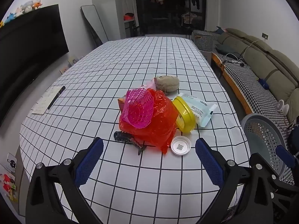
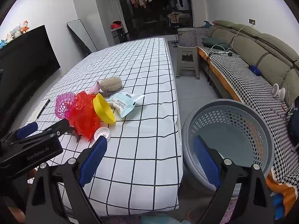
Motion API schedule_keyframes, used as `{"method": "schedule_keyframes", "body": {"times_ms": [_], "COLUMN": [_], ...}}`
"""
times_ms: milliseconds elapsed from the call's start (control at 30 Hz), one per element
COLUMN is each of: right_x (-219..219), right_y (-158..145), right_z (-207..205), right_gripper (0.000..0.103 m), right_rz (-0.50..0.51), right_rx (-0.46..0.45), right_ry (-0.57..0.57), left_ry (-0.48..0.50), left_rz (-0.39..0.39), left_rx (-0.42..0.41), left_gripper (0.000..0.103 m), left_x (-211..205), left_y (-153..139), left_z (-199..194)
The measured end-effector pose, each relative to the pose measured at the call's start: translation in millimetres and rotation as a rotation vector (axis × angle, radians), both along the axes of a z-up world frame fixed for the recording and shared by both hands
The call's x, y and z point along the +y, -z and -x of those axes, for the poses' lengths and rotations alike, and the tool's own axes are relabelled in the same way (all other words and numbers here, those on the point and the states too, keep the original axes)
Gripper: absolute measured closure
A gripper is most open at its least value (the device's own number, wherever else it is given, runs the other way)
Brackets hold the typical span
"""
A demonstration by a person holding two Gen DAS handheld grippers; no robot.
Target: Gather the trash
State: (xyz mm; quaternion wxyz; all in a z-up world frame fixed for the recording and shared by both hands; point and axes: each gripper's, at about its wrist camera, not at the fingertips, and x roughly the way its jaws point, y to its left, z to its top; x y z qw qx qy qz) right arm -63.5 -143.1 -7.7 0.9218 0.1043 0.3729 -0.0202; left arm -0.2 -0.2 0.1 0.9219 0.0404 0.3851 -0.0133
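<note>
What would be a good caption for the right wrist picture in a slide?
Open right gripper poised between a checked table strewn with trash and an empty grey basket.

The red bag (image 1: 155, 119) hides most of a black clip (image 1: 124, 137), perhaps.

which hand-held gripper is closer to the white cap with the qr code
Left. The left hand-held gripper hangs open right in front of the white cap. The right hand-held gripper is open off to the side, at the table edge by the grey basket.

Red bag (image 1: 155, 121), pink net (image 1: 138, 108), yellow lid (image 1: 184, 114) (blk/wht grid cloth (image 1: 130, 59)), grey basket (image 2: 233, 128).
</note>
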Motion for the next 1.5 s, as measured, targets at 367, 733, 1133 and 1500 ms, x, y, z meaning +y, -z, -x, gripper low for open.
{"method": "schedule_keyframes", "body": {"times_ms": [367,733,1133,1500], "right_x": [-0.5,-2.3,-1.5,-2.8], "right_y": [-0.6,-2.6,-3.1,-4.2], "right_z": [1.7,2.8,2.4,2.5], "right_gripper": [0.014,0.014,0.014,0.014], "right_rz": [-0.001,-0.005,-0.004,-0.004], "right_rx": [-0.002,-0.008,-0.006,-0.012], "right_ry": [0.0,0.002,0.003,0.009], "left_ry": [-0.006,0.0,0.001,-0.002], "left_rz": [-0.009,-0.022,-0.026,-0.021], "left_rx": [-0.005,-0.017,-0.018,-0.022], "left_gripper": [0.006,0.006,0.006,0.006], "left_x": [3.8,0.8,-0.2,1.2], "left_y": [-1.5,-3.2,-3.7,-4.9], "left_z": [-9.4,-0.8,-0.8,-0.6]}}
